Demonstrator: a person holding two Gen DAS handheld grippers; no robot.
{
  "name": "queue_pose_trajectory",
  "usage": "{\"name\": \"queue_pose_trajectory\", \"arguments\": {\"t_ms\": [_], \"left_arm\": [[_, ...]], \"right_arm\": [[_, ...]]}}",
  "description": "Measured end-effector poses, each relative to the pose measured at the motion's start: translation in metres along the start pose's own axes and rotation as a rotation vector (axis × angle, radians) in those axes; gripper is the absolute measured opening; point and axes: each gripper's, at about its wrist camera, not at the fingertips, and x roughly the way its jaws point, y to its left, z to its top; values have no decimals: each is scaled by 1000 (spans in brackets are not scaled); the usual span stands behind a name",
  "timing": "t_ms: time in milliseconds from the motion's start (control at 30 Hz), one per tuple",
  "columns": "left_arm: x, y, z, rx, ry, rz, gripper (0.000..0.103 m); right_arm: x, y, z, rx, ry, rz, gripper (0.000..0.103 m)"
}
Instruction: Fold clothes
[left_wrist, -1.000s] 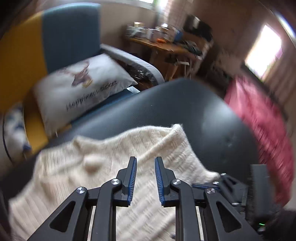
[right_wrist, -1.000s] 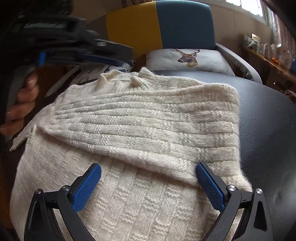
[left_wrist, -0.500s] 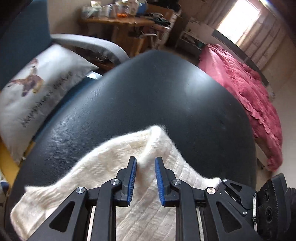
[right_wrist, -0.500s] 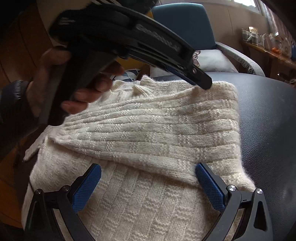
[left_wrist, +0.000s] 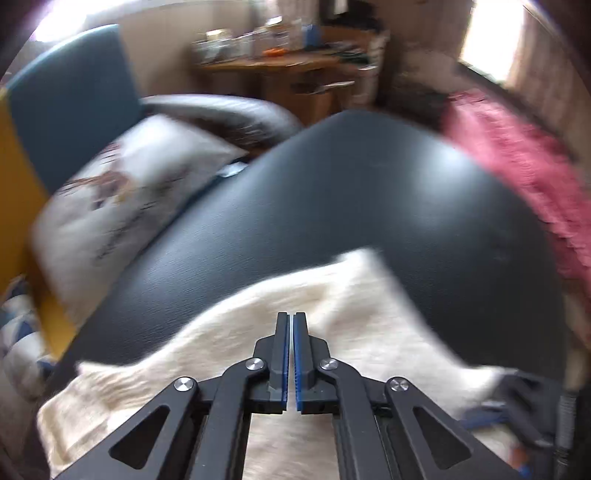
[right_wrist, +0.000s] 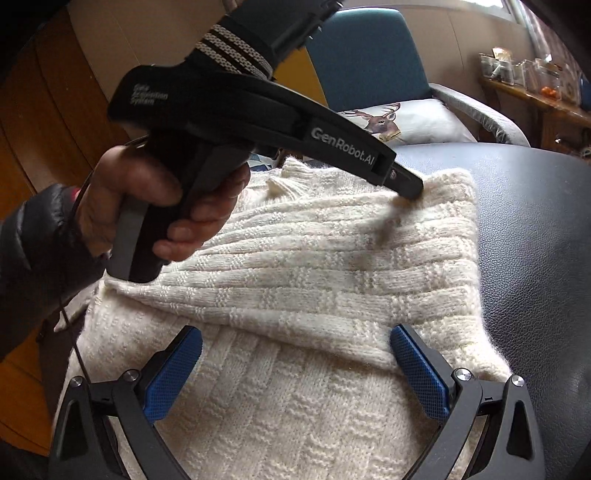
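A cream knit sweater (right_wrist: 314, 266) lies on a black leather surface (right_wrist: 535, 229), with a sleeve folded across its body. It also shows in the left wrist view (left_wrist: 351, 306). My left gripper (left_wrist: 290, 318) is shut, its tip pressed down on the sweater near the far right corner; in the right wrist view its tip (right_wrist: 410, 188) touches the knit there. No cloth shows between its fingers. My right gripper (right_wrist: 295, 354) is open wide and empty, low over the near part of the sweater.
A blue and yellow armchair (right_wrist: 362, 59) with a deer pillow (right_wrist: 406, 122) stands behind the black surface. A cluttered wooden desk (left_wrist: 280, 66) is at the back. A red bedspread (left_wrist: 524, 166) lies to the right.
My left gripper has closed from partly open to shut and has swung over the sweater toward its far right corner. My right gripper has held still and open.
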Motion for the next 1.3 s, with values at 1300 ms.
{"name": "queue_pose_trajectory", "arguments": {"t_ms": [1300], "left_arm": [[-158, 71, -280, -771, -232, 217, 16]], "right_arm": [[46, -31, 51, -215, 96, -143, 103]]}}
